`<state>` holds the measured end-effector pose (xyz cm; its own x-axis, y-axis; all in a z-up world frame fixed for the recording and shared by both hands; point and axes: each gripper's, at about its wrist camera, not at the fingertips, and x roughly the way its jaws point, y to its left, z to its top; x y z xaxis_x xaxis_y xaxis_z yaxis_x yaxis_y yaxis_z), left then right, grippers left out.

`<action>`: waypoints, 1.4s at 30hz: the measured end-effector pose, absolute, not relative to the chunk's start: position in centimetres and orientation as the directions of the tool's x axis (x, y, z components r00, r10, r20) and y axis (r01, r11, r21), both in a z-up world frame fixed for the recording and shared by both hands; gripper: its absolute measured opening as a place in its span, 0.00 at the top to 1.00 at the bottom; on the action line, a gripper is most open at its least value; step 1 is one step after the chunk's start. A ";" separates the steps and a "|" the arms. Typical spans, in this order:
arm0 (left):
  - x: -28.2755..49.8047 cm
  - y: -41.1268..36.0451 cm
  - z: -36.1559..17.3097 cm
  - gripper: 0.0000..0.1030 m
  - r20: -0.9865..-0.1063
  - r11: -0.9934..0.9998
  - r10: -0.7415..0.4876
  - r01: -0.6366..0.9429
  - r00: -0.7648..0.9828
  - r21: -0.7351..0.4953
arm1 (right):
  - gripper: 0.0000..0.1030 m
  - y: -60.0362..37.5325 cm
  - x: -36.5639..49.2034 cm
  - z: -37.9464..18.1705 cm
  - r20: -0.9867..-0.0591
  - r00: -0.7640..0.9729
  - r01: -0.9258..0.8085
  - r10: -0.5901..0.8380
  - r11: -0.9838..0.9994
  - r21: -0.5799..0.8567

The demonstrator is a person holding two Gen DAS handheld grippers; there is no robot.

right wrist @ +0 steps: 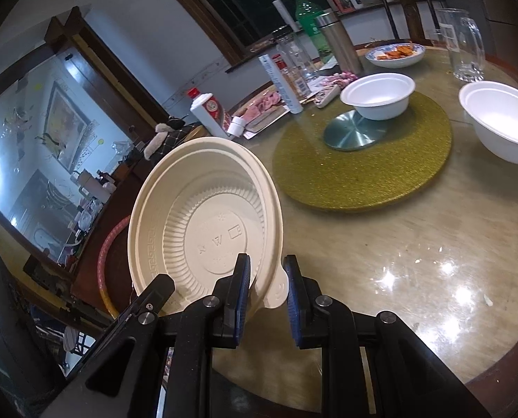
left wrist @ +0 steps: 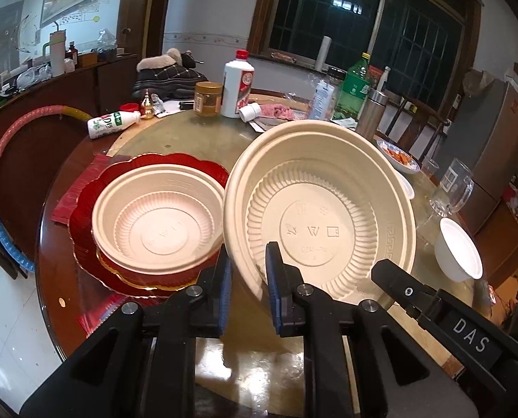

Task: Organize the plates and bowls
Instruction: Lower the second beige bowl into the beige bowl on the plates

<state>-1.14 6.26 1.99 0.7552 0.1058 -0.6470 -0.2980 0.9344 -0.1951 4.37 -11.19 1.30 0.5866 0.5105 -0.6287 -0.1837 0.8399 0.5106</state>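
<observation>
A: Bowl [left wrist: 325, 216], beige, thin moulded plastic with a ribbed wall, is shown tilted on edge above the table [left wrist: 203, 142]. It is gripped at two places on its rim: the left gripper [left wrist: 248, 289] is closed narrowly on the near-left rim, and the right gripper [right wrist: 267, 292] is closed narrowly on the rim by a small tab. In the left view the right tool's finger is seen at the bowl's lower right.

B: How is such a bowl expected to handle?

A: It is judged light and somewhat flexible; the wall may bow if the rim is pinched hard, and the smooth plastic may slip from the pads. The rolled rim is taken as the stiffest hold, so opposite points on it are preferred. Breakage is thought unlikely.

B: What lies beyond it?

A: Just to the left, a second beige bowl [left wrist: 158, 219] is seated on a red plate [left wrist: 88, 205], a likely place for nesting. Farther off, white bowls [right wrist: 377, 95] are seen, one on a gold mat [right wrist: 356, 174], another to the right [right wrist: 503, 122]. These look softer, perhaps foam or pulp, and are best taken gently at the rim. A dish of food [right wrist: 396, 54] and a glass [right wrist: 464, 45] stand at the far edge.
</observation>
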 end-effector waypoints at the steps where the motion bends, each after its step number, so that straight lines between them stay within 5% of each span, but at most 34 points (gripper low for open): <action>1: -1.1 6.4 2.1 0.84 -0.647 0.933 0.108 -0.301 0.755 -0.196 | 0.81 -10.9 4.5 1.4 -0.631 0.583 -0.189 0.512 0.841 0.508; 42: -0.4 14.0 2.1 0.81 -0.677 0.874 0.191 -0.437 0.710 -0.211 | 0.81 -0.8 8.5 2.8 -0.670 0.488 -0.351 0.560 0.828 0.437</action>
